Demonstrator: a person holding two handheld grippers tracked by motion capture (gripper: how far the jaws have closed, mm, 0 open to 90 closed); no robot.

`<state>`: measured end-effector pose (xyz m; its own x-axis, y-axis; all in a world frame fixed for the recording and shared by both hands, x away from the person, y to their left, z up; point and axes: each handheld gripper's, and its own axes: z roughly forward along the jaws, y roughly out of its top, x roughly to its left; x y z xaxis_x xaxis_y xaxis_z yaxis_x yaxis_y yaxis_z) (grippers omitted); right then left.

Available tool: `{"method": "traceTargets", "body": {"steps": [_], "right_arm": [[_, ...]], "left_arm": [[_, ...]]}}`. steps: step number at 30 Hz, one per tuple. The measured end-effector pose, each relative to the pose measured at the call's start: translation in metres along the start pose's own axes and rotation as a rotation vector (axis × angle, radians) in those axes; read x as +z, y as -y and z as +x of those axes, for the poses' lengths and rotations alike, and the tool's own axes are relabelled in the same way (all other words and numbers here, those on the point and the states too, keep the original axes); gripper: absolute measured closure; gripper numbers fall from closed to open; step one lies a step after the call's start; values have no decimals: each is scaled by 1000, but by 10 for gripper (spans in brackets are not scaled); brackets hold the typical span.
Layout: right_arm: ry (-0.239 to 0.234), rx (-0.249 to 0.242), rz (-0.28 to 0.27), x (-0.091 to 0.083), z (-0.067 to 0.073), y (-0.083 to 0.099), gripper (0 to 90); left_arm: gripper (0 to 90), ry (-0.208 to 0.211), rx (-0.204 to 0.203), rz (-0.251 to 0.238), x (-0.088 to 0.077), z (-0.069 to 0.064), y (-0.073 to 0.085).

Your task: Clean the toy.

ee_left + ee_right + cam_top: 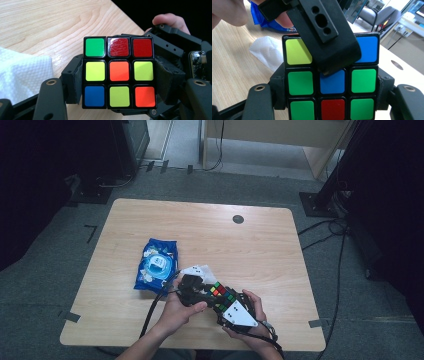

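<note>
Here, puzzle cube (223, 296) held above tabletop (260, 245) near front edge: left tool (119, 100) and right tool (332, 105) both clamped on it, opposing grips likely for twisting layer; tissue (199, 272) beside.

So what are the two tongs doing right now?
Left tongs: shut on the puzzle cube.
Right tongs: shut on the same cube.

Puzzle cube (223, 295) between both tools, above table (260, 245)

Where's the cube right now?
In the high view the cube is off the table near its front edge, clamped between the two grippers, just right of the white tissue and blue pack.
</note>
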<state>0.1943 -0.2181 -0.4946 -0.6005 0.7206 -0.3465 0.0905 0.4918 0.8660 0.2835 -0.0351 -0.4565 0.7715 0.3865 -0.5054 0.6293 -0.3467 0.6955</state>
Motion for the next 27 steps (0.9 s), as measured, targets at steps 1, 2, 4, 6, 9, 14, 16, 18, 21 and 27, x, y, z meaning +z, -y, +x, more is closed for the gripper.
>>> {"method": "traceTargets", "body": {"steps": [1,2,4,6,9,14,16,18,21,27], "right_arm": [[6,0,-5,-1,0,-1,345],[11,-6,-8,-2,0,-2,346],[12,-6,-15,-3,-1,-4,347],[12,-2,-14,-4,-2,-4,347],[24,-4,1,-4,-5,0,347],[40,16,6,-8,-14,3,347],[50,20,17,-7,-17,6,347],[51,22,25,-6,-18,8,347],[51,21,32,-6,-20,10,347],[45,20,39,-5,-20,11,347]], "left_arm": [[343,9,1,-10,-1,0,0],[343,11,4,-17,-2,0,-1],[341,15,4,-36,-4,-1,-1],[335,17,2,-69,-9,-1,-3],[333,6,-10,-135,-22,3,-6],[340,-89,-20,-162,-34,18,-6],[342,-177,2,-123,-30,24,-3],[362,-248,17,-64,-22,30,1],[411,-347,9,-13,-10,41,10],[469,-501,74,110,11,44,20]]}}
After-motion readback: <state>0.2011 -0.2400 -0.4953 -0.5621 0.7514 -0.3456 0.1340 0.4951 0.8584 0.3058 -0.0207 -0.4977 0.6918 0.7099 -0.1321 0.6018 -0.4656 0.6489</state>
